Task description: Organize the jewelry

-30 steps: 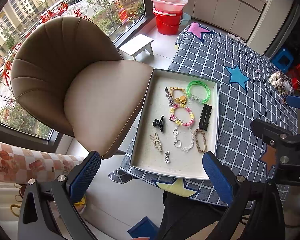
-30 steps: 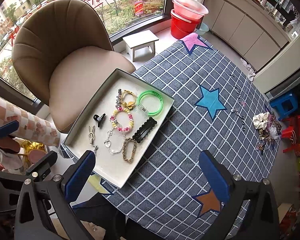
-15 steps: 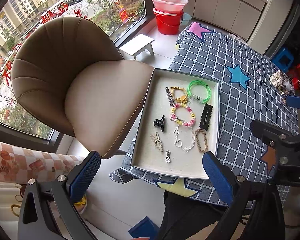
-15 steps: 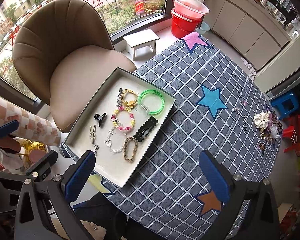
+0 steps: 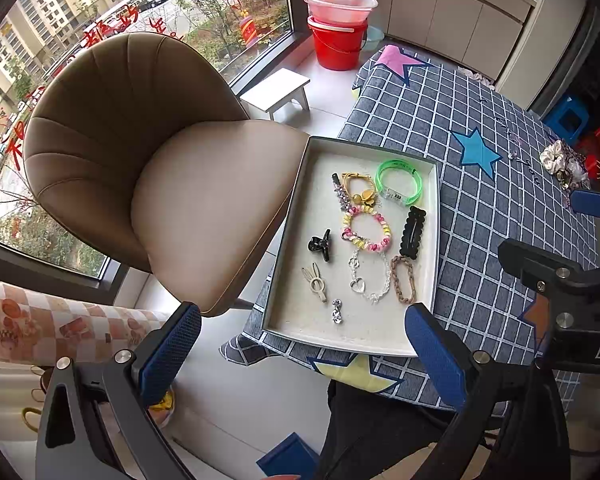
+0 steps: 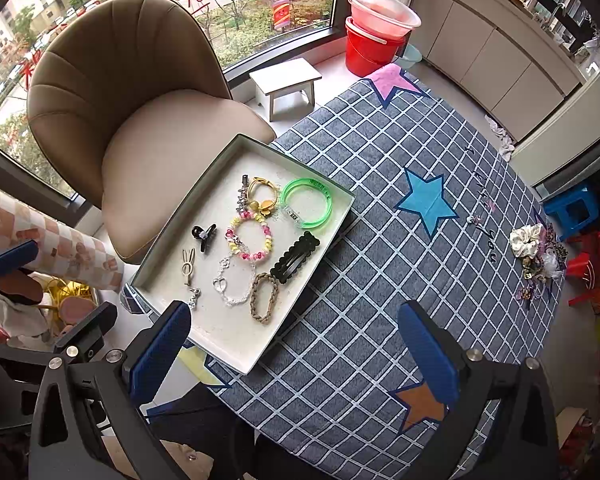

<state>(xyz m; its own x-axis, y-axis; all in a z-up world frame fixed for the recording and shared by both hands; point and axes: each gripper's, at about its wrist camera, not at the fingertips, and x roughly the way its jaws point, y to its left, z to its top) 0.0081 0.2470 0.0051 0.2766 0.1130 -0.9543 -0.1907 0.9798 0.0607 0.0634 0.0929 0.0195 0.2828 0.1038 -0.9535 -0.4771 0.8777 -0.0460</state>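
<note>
Both grippers released, empty, held high over table. White tray (image 6: 220,344) near left table edge, filled with jewelry. Loose pile (image 6: 536,256) far right on tablecloth (image 6: 380,280). Right gripper (image 6: 296,354) nearer pile; left gripper (image 5: 300,356) over tray's near end.

Home: upholstered chair (image 5: 140,152), checked tablecloth (image 6: 400,240), cabinets (image 6: 480,48), buckets (image 5: 340,28).

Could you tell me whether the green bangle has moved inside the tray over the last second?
No. The green bangle lies in the same far corner of the tray, beside the yellow hair tie, as before.
</note>
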